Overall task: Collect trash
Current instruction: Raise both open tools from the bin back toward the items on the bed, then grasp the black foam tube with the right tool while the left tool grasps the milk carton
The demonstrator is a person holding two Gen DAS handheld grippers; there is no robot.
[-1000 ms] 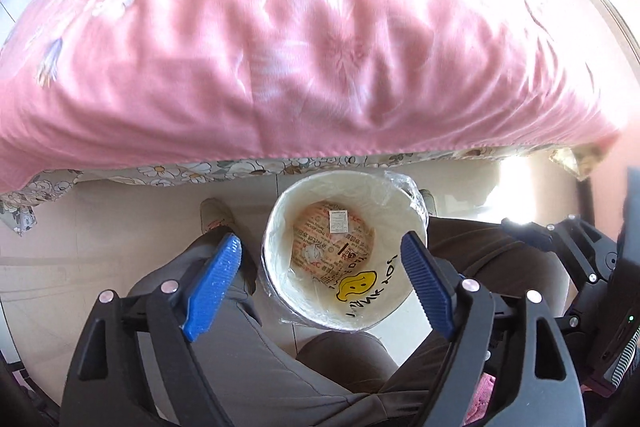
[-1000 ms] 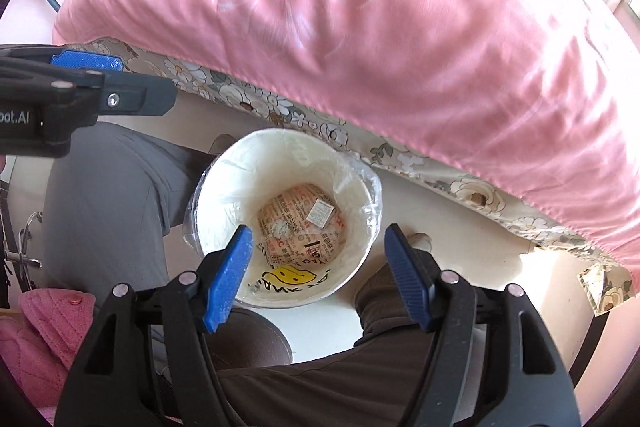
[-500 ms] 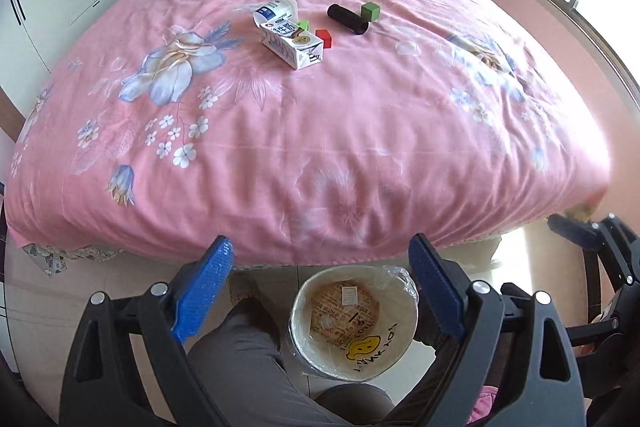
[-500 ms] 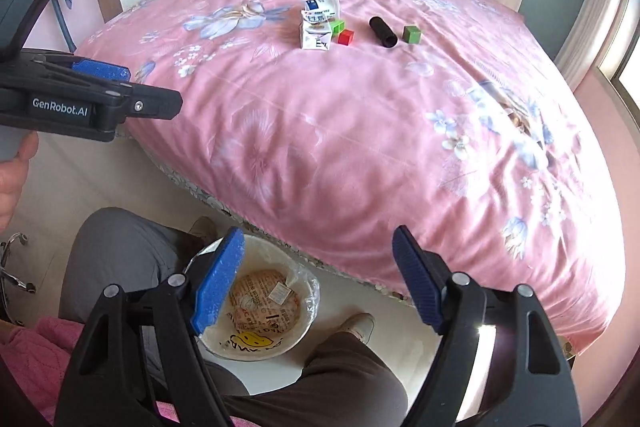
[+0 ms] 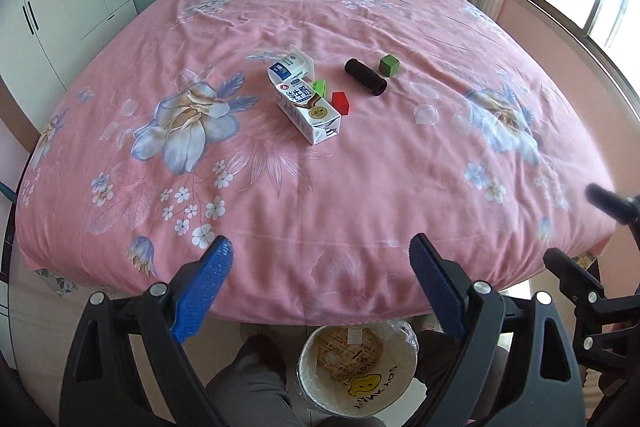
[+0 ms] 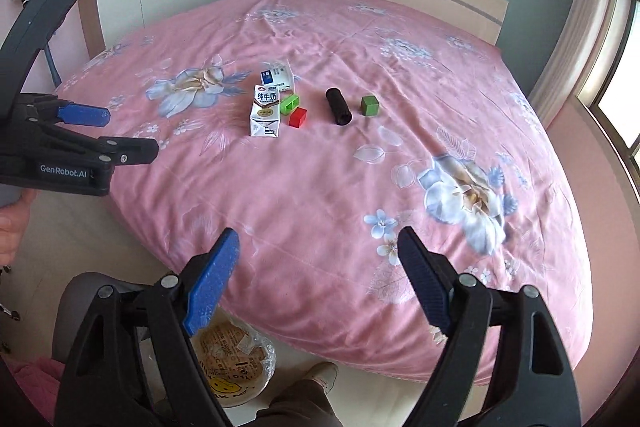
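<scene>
your left gripper (image 5: 320, 291) stands wide and empty; your right gripper (image 6: 318, 277) is opening, nothing between. the milk carton (image 5: 306, 99) lies well ahead on the bed (image 5: 360, 195), red block (image 5: 341, 103) just beside. the trash bin (image 5: 356, 375) sits below.

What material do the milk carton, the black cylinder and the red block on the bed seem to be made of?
milk carton: probably coated paperboard, slightly glossy; printed faces, sharp folded edges, an opened top flap.
black cylinder: looks like matte foam or rubber; dull, no highlights, an open end. I cannot tell which.
red block: likely plastic, shiny, maybe slightly translucent; uniform bright colour, crisp edges.
</scene>
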